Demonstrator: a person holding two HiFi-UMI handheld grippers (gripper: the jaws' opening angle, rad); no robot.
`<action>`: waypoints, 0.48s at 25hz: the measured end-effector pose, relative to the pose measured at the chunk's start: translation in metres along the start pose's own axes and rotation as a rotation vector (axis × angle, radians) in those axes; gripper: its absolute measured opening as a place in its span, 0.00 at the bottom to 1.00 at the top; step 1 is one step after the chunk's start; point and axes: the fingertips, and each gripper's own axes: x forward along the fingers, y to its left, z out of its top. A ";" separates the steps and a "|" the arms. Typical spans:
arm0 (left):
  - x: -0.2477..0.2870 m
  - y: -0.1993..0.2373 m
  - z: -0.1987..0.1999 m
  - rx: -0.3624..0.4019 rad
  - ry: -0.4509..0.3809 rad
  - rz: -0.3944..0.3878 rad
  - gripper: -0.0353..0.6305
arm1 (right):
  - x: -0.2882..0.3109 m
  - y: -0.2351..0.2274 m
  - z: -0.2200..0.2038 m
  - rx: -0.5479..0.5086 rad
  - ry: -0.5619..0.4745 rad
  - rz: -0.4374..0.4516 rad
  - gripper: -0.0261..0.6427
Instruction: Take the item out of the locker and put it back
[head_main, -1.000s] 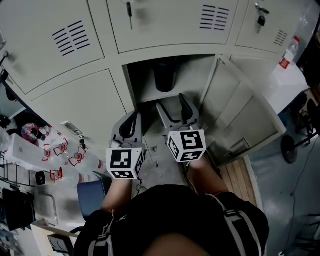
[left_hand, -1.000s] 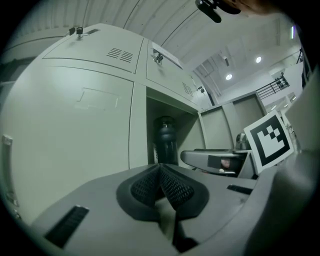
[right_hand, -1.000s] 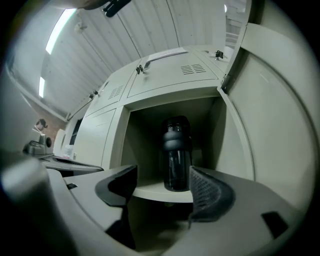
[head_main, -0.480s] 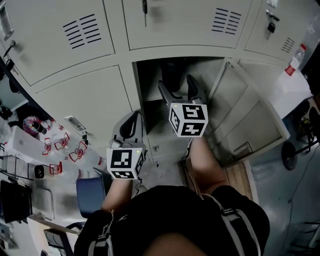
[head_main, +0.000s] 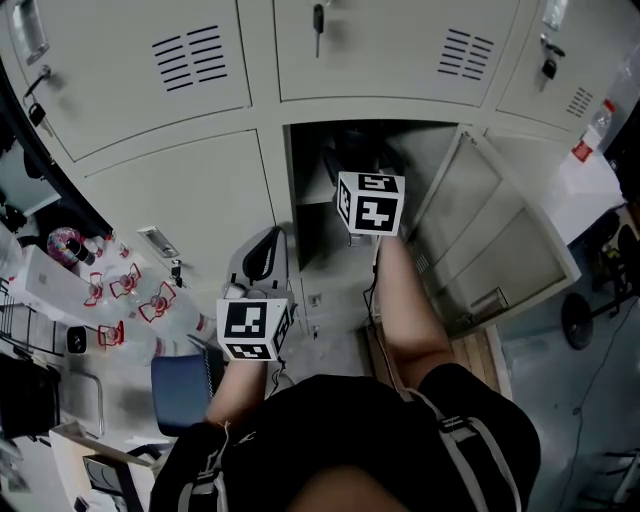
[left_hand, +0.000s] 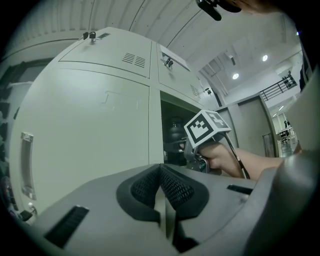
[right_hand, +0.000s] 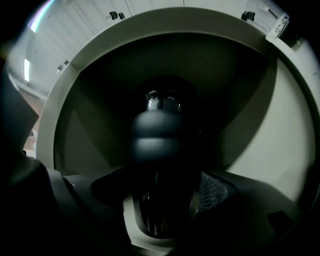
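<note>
The open locker compartment (head_main: 308, 190) holds a dark bottle (right_hand: 159, 135) with a rounded cap, standing upright; it also shows dimly in the left gripper view (left_hand: 174, 131). My right gripper (right_hand: 162, 197) reaches inside the compartment with its jaws spread wide on either side of the bottle's lower body. Its right pad (right_hand: 216, 192) stands just apart from the bottle. In the head view only its marker cube (head_main: 371, 203) shows clearly. My left gripper (left_hand: 161, 172) hangs back outside the locker (head_main: 262, 255), shut with nothing in it.
The locker's door (head_main: 500, 235) stands swung open to the right. Closed locker doors (head_main: 170, 70) with vents and keys surround the opening. A table with red-and-white items (head_main: 110, 295) and a blue chair (head_main: 180, 390) lie at the left.
My right gripper has moved forward from in front of the locker into the open compartment, around the bottle. The left gripper has stayed put.
</note>
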 end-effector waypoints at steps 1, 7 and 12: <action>-0.001 0.001 0.000 -0.001 0.000 0.000 0.07 | 0.003 -0.001 -0.003 0.002 0.017 -0.004 0.63; -0.003 0.003 0.001 -0.004 -0.006 -0.011 0.07 | 0.002 -0.002 -0.007 0.021 0.057 0.001 0.62; -0.003 0.004 0.001 -0.008 -0.009 -0.025 0.07 | -0.011 0.003 -0.006 0.027 0.058 0.029 0.62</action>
